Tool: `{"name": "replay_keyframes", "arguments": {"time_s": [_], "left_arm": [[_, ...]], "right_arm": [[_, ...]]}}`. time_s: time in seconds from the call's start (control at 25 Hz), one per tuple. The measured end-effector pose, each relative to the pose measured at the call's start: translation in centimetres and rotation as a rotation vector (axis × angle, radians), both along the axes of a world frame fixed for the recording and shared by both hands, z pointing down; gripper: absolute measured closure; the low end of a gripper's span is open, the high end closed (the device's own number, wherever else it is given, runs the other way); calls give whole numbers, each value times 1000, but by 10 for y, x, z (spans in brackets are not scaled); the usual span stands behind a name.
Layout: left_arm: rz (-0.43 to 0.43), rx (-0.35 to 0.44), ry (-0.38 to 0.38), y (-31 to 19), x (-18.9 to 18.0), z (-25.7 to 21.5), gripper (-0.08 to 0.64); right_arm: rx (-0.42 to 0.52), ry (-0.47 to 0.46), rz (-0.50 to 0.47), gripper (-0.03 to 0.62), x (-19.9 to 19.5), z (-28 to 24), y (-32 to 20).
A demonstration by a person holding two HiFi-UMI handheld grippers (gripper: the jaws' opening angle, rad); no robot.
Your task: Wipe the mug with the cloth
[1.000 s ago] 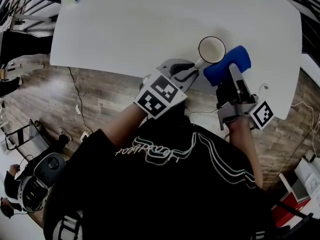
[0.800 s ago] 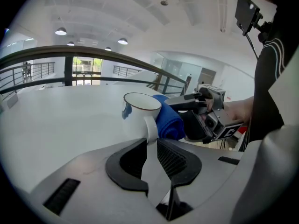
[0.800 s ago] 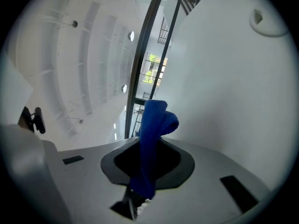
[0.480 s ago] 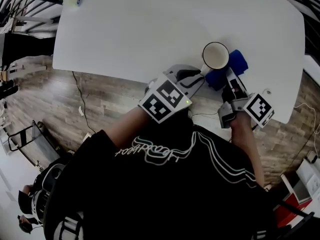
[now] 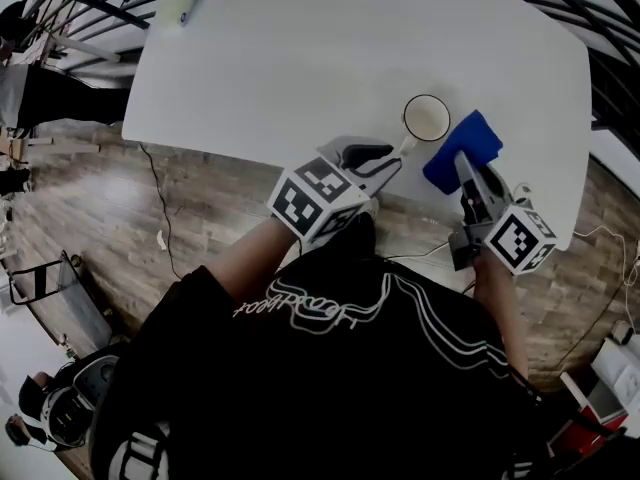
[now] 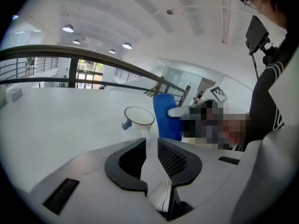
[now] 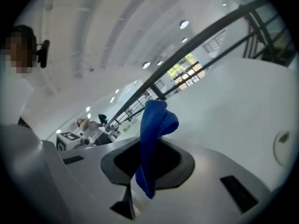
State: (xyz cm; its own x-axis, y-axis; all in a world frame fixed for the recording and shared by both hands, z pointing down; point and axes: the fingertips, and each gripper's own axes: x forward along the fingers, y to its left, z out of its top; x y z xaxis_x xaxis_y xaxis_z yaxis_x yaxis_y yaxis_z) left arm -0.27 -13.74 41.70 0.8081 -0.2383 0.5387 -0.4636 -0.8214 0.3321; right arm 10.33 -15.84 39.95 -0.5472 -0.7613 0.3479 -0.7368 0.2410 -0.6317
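Mug [image 5: 425, 118], handle gripped by just-loosened left tongs [image 5: 392, 155], is beside blue cloth [image 5: 470, 140] pinched in right tongs [image 5: 463, 165].

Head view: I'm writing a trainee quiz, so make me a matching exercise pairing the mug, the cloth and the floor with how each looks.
Column one:
1. mug
2. cloth
3. floor

Column two:
A. wooden planks
B. white with a dark rim
C. blue

Pairs: 1-B, 2-C, 3-A
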Motion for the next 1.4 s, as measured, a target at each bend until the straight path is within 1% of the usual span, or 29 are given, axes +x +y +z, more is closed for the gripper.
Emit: {"name": "replay_keyframes", "arguments": {"time_s": [0.08,0.2,0.36,0.52,0.6,0.76,0.92,1.16,1.4], "left_arm": [[-29,16,44,16,0,-25,489],[-59,42,127,53,2,-67,489],[-78,95,213,112,15,-121,496],[-64,188,265,163,26,-168,531],[-62,216,285,186,26,-183,547],[-45,244,277,224,31,-196,552],[-21,256,271,245,38,-199,552],[-15,254,282,249,40,-206,552],[-5,275,257,251,41,-211,552]], "right_arm": [[93,52,-84,532,-6,-32,20],[175,99,-164,534,-13,-73,63],[233,117,-213,532,-8,-110,129],[311,137,-253,532,-8,-145,184],[335,152,-268,532,-13,-155,208],[344,172,-290,534,-20,-161,247],[360,174,-297,534,-21,-166,264],[361,178,-286,534,-24,-172,267],[384,168,-276,534,-21,-181,266]]}}
